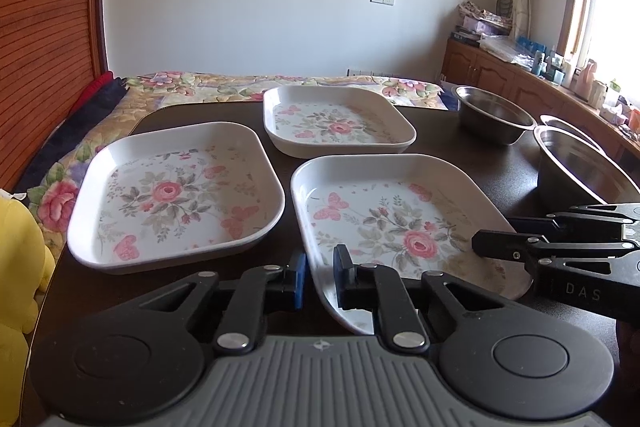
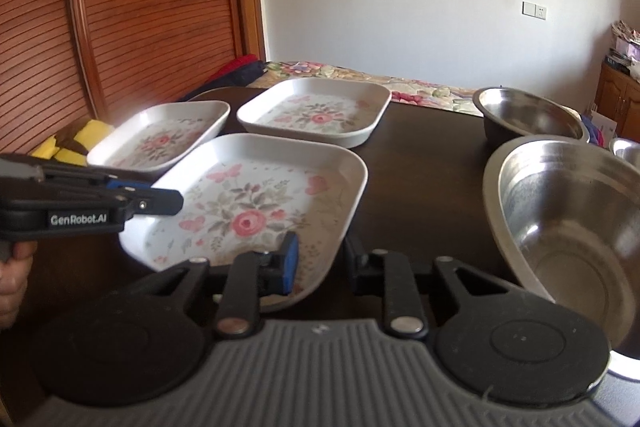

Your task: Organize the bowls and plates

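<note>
Three white square floral-printed plates are set apart on the dark brown table (image 1: 436, 131); the nearest floral plate (image 1: 400, 223) is straddled at its near rim by the left gripper (image 1: 320, 277) and the right gripper (image 2: 320, 261), jaws parted on both. Steel bowls (image 2: 568, 211) are set beside it.

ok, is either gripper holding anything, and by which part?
Nothing clamped yet. The left gripper and right gripper each straddle the near rim of the nearest floral plate, jaws open with a gap to the rim.
</note>
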### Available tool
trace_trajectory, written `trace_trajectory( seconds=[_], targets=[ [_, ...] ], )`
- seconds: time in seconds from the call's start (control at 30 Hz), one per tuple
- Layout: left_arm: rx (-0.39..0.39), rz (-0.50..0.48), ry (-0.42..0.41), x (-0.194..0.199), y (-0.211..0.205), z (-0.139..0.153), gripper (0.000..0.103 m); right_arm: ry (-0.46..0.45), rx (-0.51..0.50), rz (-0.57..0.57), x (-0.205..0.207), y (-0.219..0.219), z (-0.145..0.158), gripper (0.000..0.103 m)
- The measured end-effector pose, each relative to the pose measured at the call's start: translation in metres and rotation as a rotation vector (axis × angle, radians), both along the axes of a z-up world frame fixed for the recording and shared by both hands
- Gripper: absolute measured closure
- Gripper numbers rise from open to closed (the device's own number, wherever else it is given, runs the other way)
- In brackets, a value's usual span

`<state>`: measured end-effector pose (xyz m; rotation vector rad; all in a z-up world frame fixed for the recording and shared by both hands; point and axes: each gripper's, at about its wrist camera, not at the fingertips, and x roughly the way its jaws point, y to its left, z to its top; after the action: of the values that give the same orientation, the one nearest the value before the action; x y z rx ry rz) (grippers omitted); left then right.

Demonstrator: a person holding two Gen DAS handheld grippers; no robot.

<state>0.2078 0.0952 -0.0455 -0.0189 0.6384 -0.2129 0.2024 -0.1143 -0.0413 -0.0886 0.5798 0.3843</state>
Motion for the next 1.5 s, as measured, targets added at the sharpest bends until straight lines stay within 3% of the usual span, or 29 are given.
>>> trace_trajectory(
  seconds=[0.13, 0.7, 1.5],
  targets=[
    [0.004, -0.004, 0.002, -0.003, -0.002, 0.000, 0.089, 0.002, 0.001, -0.004, -0.004, -0.002, 0.000, 0.083],
    [-0.005, 0.000, -0.011, -0.050, -0.009, 0.009, 0.089, -0.049, 0.004, 0.025, -0.038, -0.014, 0.007, 0.083],
    [0.016, 0.041, -0.012, -0.111, 0.006, 0.006, 0.089, -0.041, 0.022, 0.071, -0.087, -0.005, -0.001, 0.083]
  ],
)
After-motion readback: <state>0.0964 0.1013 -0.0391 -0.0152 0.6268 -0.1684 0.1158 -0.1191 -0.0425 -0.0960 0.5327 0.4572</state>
